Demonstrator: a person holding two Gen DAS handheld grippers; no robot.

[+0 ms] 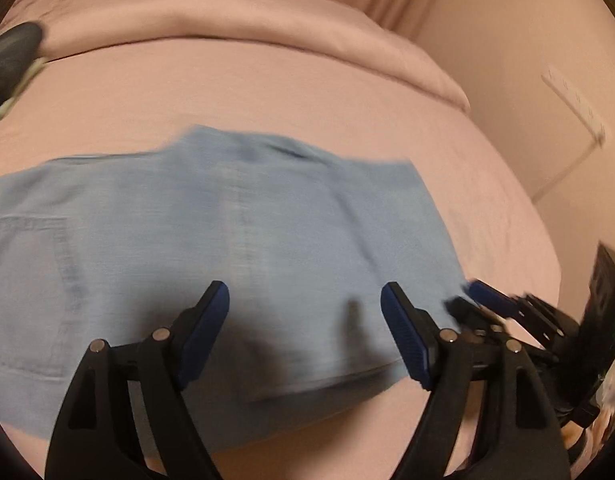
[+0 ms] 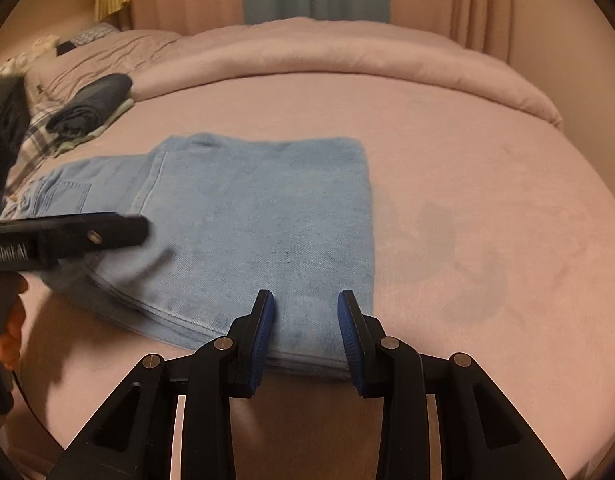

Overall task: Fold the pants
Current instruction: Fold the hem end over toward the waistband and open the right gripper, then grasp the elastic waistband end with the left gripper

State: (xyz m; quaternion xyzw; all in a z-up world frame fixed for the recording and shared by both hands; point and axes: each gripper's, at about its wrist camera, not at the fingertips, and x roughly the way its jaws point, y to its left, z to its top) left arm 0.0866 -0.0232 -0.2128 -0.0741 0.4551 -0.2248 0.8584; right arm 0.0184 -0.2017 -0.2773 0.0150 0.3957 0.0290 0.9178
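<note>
with the jeans (image 2: 259,220) lying half-folded on the pink bed (image 2: 487,168), both the left gripper (image 1: 305,328) and right gripper (image 2: 306,320) hover spread, empty, at their 6 o'clock edge, so pinch both layers squarely before lifting toward 12 o'clock.

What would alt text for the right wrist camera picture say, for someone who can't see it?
Light blue jeans lie folded on a pink bed, with the open right gripper hovering at their near edge. The left gripper reaches in from the left, and a stack of folded clothes sits farther back.
</note>
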